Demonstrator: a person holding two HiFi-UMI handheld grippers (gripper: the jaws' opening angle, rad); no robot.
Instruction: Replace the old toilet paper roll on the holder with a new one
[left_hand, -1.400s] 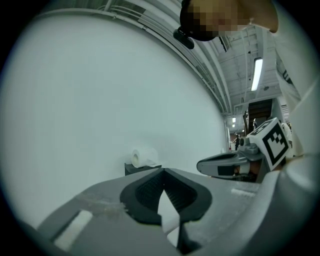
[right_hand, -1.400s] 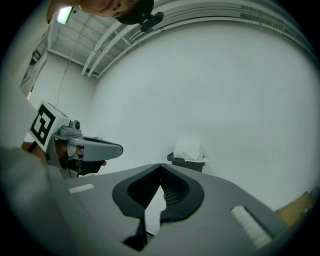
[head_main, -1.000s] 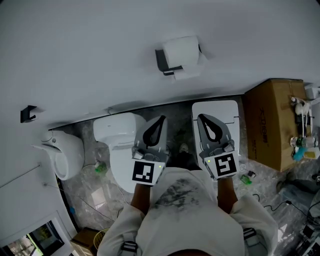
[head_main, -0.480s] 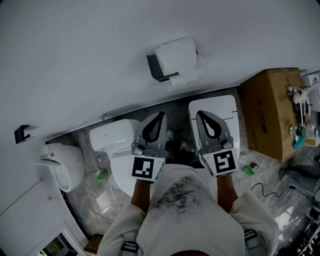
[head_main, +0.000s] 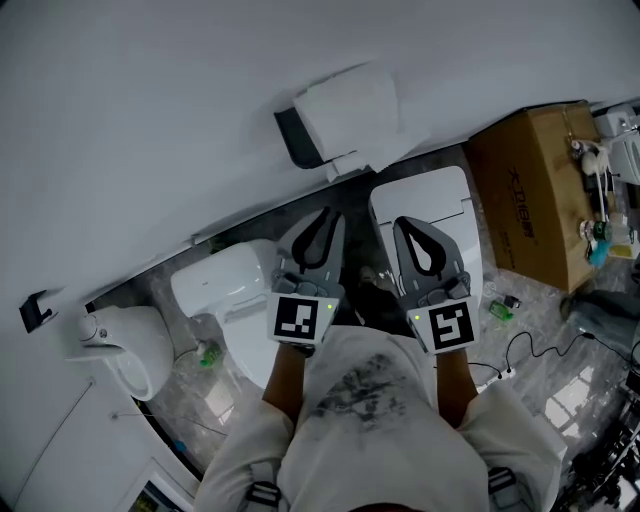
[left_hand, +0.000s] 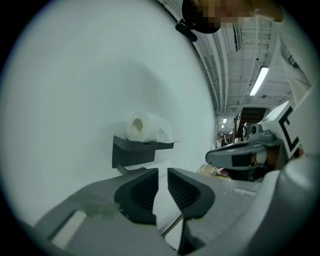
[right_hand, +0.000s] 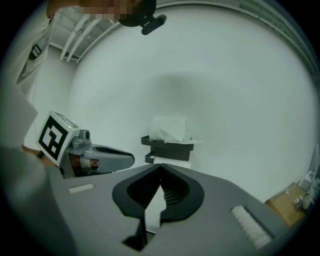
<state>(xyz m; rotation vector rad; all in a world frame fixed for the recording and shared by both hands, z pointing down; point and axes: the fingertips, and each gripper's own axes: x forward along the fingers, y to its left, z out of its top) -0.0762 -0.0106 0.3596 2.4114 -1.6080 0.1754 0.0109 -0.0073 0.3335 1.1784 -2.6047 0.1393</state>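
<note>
Toilet paper roll (head_main: 350, 105) sits on its dark holder (head_main: 294, 140), fixed to the white wall (head_main: 150, 120) in the upper middle of the head view, with a loose sheet hanging below it. Against the head views from a second ago, wall, roll and holder fill more of the frame and the roll has slid left and grown. The cardboard box (head_main: 530, 190) at the right and the toilet (head_main: 215, 285) at the lower left have swung round. The person has closed in on the holder, so the approach looks nearly done, though no removal has begun.

Both grippers point at the holder from below, well apart from it. The left gripper (left_hand: 162, 172) has just been opening its jaws. They stand slightly spread, with a narrow gap and nothing between them, which reads as readying to take the roll. The right gripper (right_hand: 160, 167) has its jaws pressed together at the tips and carries nothing, so no replacement roll is in hand.
</note>
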